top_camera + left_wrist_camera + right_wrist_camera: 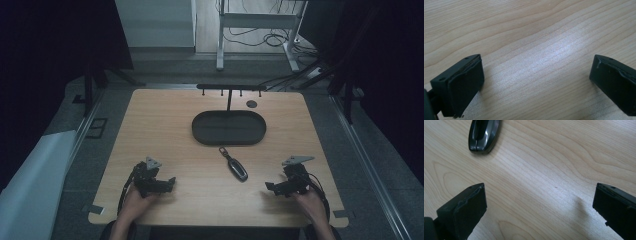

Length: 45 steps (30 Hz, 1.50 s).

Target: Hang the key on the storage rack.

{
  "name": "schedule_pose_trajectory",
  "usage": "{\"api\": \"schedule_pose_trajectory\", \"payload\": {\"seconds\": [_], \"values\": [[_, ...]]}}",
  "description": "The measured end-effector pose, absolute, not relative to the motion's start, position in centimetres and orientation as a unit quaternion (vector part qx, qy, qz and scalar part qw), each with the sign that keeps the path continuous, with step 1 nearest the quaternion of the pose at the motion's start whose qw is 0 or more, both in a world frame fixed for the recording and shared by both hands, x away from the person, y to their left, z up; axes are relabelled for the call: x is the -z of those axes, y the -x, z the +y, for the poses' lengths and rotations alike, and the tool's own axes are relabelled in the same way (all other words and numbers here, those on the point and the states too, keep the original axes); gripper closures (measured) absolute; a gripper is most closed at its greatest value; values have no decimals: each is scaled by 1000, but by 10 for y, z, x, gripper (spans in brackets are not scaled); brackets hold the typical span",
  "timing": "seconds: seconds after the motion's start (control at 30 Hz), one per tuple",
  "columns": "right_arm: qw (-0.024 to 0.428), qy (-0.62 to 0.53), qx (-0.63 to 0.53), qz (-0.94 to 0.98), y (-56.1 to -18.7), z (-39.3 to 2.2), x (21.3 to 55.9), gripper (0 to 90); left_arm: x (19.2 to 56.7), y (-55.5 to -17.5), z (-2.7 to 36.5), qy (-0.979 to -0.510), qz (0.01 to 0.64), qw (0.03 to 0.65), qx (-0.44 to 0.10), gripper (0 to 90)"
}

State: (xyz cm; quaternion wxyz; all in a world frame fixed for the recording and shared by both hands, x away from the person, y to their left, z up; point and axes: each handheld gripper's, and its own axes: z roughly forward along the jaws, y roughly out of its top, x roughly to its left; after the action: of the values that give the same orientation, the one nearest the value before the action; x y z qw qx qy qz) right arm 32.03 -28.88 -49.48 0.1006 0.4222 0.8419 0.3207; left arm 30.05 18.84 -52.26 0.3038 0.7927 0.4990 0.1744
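From the high view, the wooden table (165, 130) carries a dark oval tray (200, 131) toward its far side, with a black rack (230, 88) of small hooks standing just behind it. A black key fob (237, 167) with a short strap lies on the bare wood just in front of the tray, roughly midway between the two hands. The left gripper (169, 184) rests near the table's front left, the right gripper (270, 187) near the front right, each held by a hand (134, 202) coming in from the bottom edge; both point inward toward the fob and stay well apart from it.

The left gripper view adds what the high view cannot resolve: the left gripper (536, 80) has its jaws spread wide over plain wood grain, nothing between them. The right gripper view shows the right gripper (540, 207) likewise spread wide and empty, and it catches the rounded end of the key fob (484, 135) at its upper left, lying flat, beyond the jaws and untouched.
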Motion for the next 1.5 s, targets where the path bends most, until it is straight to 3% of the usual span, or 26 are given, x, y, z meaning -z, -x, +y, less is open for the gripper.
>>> {"api": "schedule_pose_trajectory", "payload": {"seconds": [1.5], "values": [[72, -374, -230, 896, -359, -237, 487, 0, 523, -301, 188, -793, 499, 304, -174, 0]]}}
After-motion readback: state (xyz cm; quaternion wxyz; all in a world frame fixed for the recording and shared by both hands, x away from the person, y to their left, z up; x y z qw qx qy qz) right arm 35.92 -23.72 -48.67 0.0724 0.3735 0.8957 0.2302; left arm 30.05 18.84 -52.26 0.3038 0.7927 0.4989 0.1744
